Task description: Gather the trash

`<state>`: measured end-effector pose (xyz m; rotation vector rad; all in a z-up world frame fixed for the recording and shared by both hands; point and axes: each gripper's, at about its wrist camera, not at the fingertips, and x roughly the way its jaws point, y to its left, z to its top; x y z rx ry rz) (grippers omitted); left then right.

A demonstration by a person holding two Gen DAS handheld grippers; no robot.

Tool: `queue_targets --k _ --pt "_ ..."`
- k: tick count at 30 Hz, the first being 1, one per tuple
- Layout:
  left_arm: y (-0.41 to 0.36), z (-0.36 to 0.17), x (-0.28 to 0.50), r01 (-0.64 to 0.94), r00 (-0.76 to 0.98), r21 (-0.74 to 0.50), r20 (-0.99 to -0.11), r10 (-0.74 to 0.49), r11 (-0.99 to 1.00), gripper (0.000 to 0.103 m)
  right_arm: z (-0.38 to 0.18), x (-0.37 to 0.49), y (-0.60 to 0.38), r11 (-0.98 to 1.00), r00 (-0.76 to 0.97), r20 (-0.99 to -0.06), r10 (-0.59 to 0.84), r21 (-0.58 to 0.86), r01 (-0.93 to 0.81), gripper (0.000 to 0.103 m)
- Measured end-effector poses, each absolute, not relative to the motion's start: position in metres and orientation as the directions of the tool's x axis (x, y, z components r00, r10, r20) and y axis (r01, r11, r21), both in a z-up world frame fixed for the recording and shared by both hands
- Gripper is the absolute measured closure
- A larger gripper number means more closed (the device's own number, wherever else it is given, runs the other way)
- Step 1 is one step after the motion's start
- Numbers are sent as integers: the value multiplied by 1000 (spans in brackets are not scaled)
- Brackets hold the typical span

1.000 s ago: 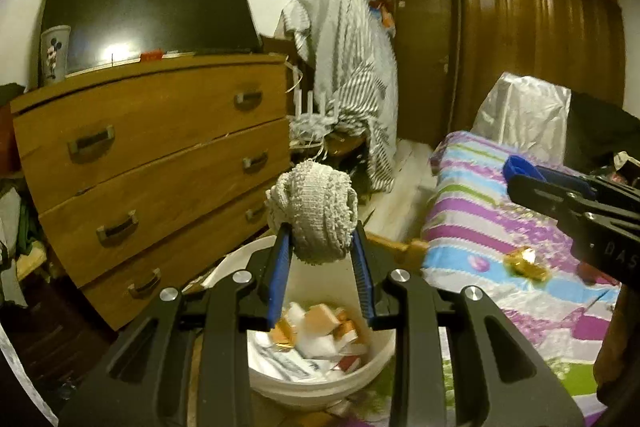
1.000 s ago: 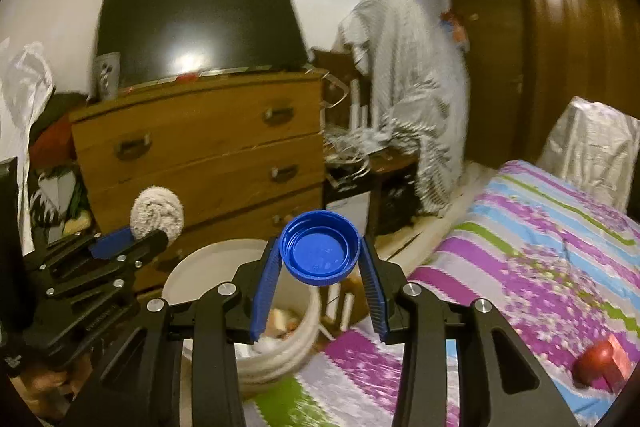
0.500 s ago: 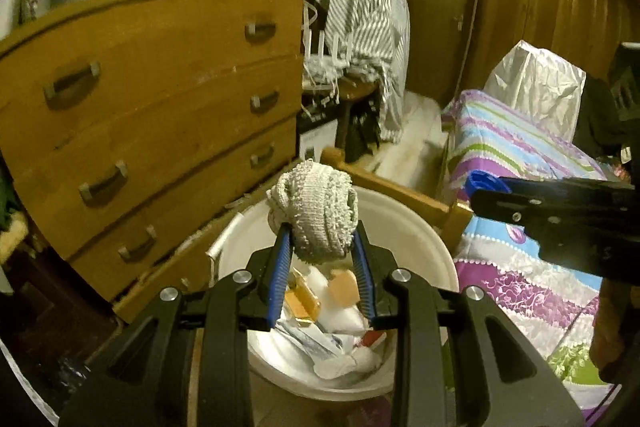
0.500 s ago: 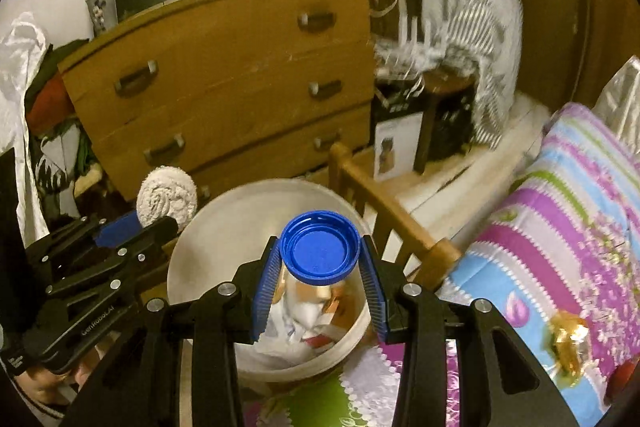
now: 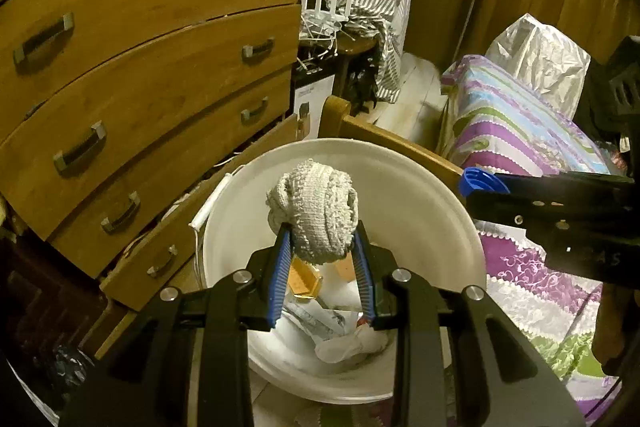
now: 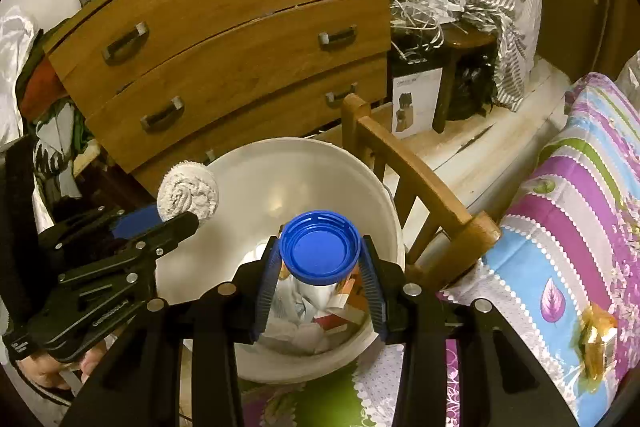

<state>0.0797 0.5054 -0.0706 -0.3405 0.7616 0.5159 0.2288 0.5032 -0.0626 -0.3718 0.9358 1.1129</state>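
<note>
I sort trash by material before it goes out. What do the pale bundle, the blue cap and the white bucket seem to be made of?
Pale bundle: soft knitted or woven fabric, matte; ribbed weave and rolled folds show.
Blue cap: hard plastic, slightly glossy; moulded ribbed rim.
White bucket: probably plastic, smooth with a soft sheen; light reflects off its inner wall.
</note>
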Motion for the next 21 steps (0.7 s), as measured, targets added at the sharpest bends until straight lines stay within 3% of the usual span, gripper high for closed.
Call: queue_targets --k 12,13,15,17,21 --pt "506 -68 82 -562 610 -98 -720 331 822 72 -65 229 503 425 120 -795 594 184 -886 62" --pt "506 -68 82 -566 605 -89 -720 339 820 70 -65 229 502 423 115 -796 595 188 -887 55" --pt "507 -68 81 -577 595 -70 -718 360 814 49 -64 231 499 432 127 -786 605 190 -882 40" --pt "509 -67 78 -591 591 -58 -711 382 805 37 -62 236 493 446 135 -776 616 202 -872 40" --pt "513 -68 74 -607 583 -60 -712 393 792 33 -58 240 485 460 150 -764 627 209 -863 40"
